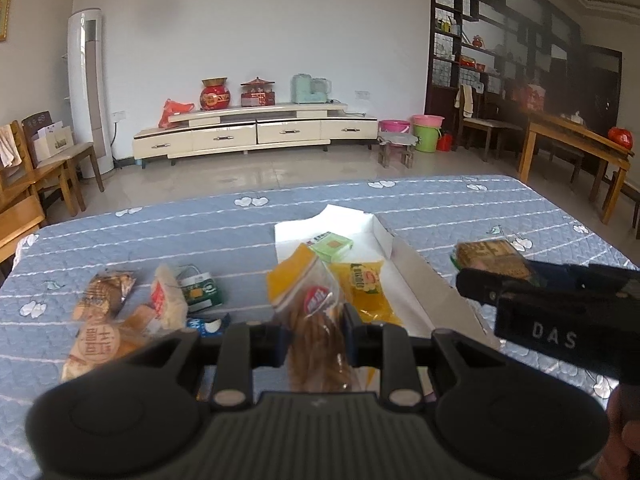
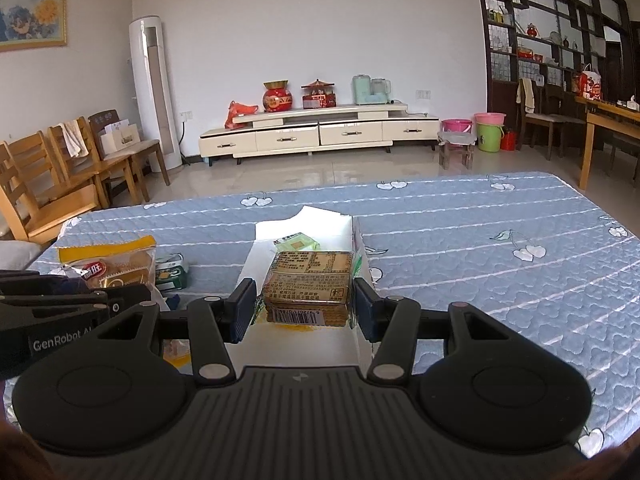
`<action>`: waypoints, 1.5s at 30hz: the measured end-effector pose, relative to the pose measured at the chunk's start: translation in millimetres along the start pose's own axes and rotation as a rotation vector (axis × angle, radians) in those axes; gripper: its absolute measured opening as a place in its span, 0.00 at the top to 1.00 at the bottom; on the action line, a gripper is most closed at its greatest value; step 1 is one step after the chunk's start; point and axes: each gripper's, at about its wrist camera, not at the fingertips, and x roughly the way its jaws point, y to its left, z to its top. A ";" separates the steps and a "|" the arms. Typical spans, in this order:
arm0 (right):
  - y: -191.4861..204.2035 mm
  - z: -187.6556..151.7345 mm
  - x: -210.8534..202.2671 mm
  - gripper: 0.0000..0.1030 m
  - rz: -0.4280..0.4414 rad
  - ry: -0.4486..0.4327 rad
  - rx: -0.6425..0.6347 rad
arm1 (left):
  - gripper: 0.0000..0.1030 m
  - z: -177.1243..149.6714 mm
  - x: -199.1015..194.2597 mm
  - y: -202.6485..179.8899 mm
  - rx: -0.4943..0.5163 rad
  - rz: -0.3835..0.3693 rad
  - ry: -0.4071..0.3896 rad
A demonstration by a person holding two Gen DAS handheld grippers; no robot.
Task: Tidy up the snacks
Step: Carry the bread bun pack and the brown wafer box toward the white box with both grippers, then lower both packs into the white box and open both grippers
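My left gripper (image 1: 316, 336) is shut on a clear packet of brown biscuits with a yellow top (image 1: 310, 304), held above the near end of the white box (image 1: 382, 232). The same packet (image 2: 116, 270) shows at the left in the right wrist view. My right gripper (image 2: 306, 310) is shut on a brown wrapped biscuit block (image 2: 310, 286), over the box (image 2: 304, 344). From the left wrist view, that block (image 1: 490, 254) hangs right of the box. Inside lie a yellow packet (image 1: 366, 290) and a small green packet (image 1: 332, 245).
Loose snacks lie on the blue quilted cloth (image 1: 120, 240) left of the box: a round-biscuit packet (image 1: 102, 320), a white packet (image 1: 168, 296), a green-and-white packet (image 1: 200, 290) and a blue one (image 1: 206, 326). Wooden chairs (image 2: 60, 176) stand off the table's left edge.
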 end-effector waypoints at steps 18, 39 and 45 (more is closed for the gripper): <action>-12.6 38.4 64.0 0.38 0.026 0.035 -0.042 | 0.77 4.6 32.6 -25.3 0.027 -0.050 0.038; -33.0 65.6 168.3 0.32 0.118 0.131 -0.014 | 0.77 5.9 75.0 -38.1 0.012 -0.129 0.092; -47.1 63.6 140.2 0.00 0.099 0.047 0.004 | 0.77 4.5 87.2 -43.9 0.018 -0.164 0.102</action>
